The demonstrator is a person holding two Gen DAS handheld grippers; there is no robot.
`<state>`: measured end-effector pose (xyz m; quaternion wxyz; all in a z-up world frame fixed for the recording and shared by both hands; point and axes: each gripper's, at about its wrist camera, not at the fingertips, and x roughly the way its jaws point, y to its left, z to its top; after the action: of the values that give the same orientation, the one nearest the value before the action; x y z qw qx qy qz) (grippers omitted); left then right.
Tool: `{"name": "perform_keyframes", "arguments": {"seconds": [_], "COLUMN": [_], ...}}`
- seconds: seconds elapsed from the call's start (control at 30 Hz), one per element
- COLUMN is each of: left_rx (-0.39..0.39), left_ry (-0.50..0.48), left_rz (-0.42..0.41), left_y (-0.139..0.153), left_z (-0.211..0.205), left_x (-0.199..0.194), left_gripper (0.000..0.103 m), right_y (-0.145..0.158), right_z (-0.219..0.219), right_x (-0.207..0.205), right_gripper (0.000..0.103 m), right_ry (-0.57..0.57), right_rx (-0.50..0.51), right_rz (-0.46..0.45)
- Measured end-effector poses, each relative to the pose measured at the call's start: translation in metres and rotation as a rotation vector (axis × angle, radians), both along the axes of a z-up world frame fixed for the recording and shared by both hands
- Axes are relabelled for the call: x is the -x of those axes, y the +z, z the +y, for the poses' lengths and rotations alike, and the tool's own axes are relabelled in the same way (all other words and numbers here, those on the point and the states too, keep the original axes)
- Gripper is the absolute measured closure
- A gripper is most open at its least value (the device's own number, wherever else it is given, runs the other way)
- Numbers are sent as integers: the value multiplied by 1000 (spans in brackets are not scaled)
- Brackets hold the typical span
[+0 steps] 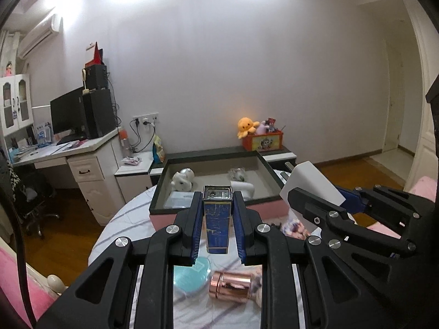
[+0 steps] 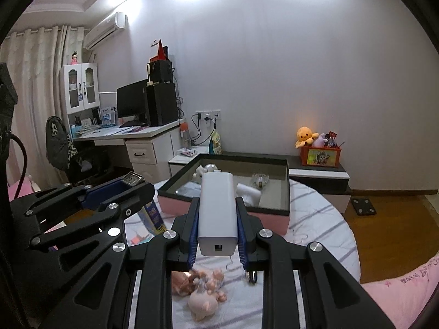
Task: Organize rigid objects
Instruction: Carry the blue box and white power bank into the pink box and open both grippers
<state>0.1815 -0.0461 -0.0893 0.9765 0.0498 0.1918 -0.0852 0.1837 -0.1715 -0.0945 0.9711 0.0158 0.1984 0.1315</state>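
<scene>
My left gripper (image 1: pixel 217 196) is shut on a blue rectangular tin (image 1: pixel 217 220) with a metal top, held above the round table (image 1: pixel 131 213). My right gripper (image 2: pixel 217 201) is shut on a white rectangular block (image 2: pixel 218 211) with a small square port in its near end. Each gripper shows in the other's view: the right gripper (image 1: pixel 315 192) with the white block (image 1: pixel 312 183) at the right, the left gripper (image 2: pixel 129 185) with the blue tin (image 2: pixel 153 216) at the left. Ahead lies an open dark-rimmed pink tray (image 1: pixel 270 172) (image 2: pixel 225 208) holding several pale items.
On the striped tablecloth under the left gripper lie a teal round compact (image 1: pixel 192 277) and a copper cylinder (image 1: pixel 230 285). A pale plush toy (image 2: pixel 204 298) lies under the right gripper. Behind the tray is a low cabinet (image 2: pixel 321 175) with an orange toy box (image 2: pixel 319 157); a desk (image 2: pixel 129 134) stands left.
</scene>
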Motion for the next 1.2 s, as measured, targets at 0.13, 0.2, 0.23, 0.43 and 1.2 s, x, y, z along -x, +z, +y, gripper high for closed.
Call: {"name": "perform_keyframes", "arguments": {"seconds": [0.13,0.2,0.23,0.43,1.2], "left_rx": [-2,-4,3,-5,67], "left_ry": [15,15,10,8,41], "left_rz": [-24,-28,-18,46,360], "left_y": [5,6,6,-1,-82], "left_z": [-1,-1,0,4,23], "left_x": [-18,-30,-39,-103,-249], "left_gripper": [82,82,82,82,50], "right_y": [2,4,5,4,-85], "right_z": [1,3,4,8,4], "right_x": [-17,-26,-31,-76,-225], "right_gripper": [79,79,79,79,62], "right_ry": [1,3,2,22,72], "right_rx": [-1,4,9,9,-90], "right_rz": [-1,-7,-9,22,352]}}
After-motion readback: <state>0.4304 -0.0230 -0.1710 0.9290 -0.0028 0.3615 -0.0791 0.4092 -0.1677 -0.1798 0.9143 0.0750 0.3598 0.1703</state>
